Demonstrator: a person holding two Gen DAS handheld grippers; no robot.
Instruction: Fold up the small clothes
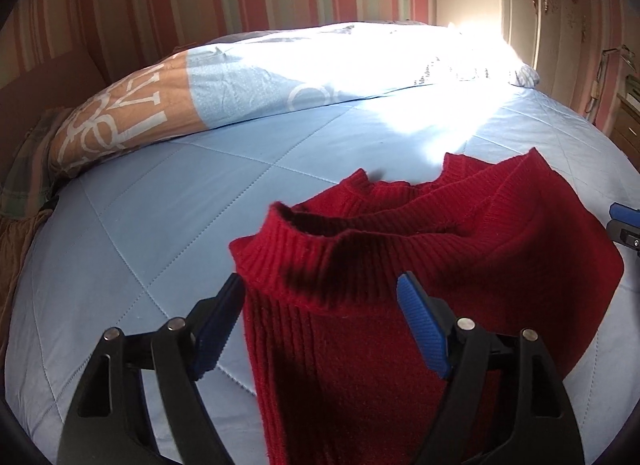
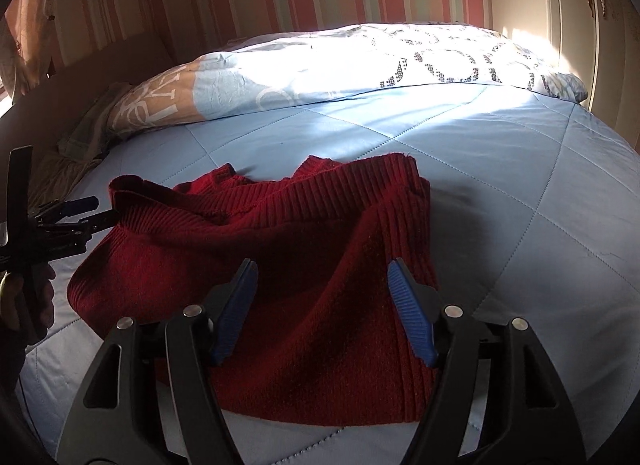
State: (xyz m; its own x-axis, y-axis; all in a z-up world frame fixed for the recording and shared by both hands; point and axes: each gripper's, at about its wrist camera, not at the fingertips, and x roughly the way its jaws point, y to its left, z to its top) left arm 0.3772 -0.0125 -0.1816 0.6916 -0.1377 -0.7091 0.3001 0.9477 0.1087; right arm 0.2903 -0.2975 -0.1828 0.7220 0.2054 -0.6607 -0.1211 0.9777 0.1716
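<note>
While both grippers are held wide and empty, the left gripper (image 1: 320, 305) over the ribbed cuff and the right gripper (image 2: 322, 293) over the near right part, the red sweater (image 2: 280, 265) lies bunched on the near middle of the blue bed (image 2: 500, 185). If only the top layer is pinched, the thick knit could be dragged into a crooked fold; the loose sleeve could slip out

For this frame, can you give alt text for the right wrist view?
An open right gripper hovers over a rumpled red ribbed knit sweater on a pale blue quilted bedspread. The left gripper is at the sweater's left edge.
</note>
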